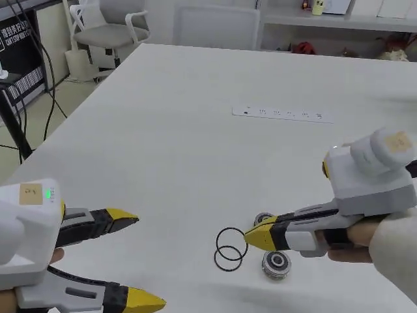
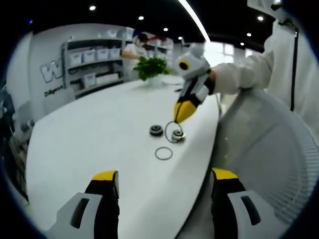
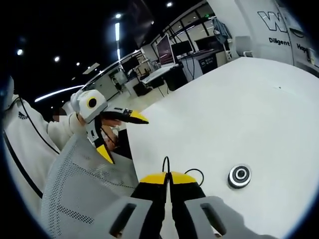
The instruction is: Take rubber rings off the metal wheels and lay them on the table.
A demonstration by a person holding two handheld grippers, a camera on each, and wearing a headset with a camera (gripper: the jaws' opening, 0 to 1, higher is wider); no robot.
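My right gripper (image 1: 251, 236) is shut on a thin black rubber ring (image 1: 232, 237) and holds it just above the white table (image 1: 195, 130). A second rubber ring (image 1: 228, 259) lies flat beside it. One metal wheel (image 1: 276, 264) sits just in front of the right gripper, and another wheel (image 1: 263, 218) peeks out behind its jaws. In the right gripper view the shut gripper (image 3: 168, 177) pinches the ring (image 3: 166, 162) edge-on, with a wheel (image 3: 239, 175) to the right. My left gripper (image 1: 133, 259) is open and holds nothing at the near left. Its own view shows the gripper (image 2: 164, 175) and both wheels (image 2: 156, 130) ahead.
A white power strip (image 1: 281, 113) lies flat farther back on the table. Office chairs (image 1: 107, 26) stand beyond the far edge. The table's left edge (image 1: 65, 124) runs diagonally, with cables and floor beyond it.
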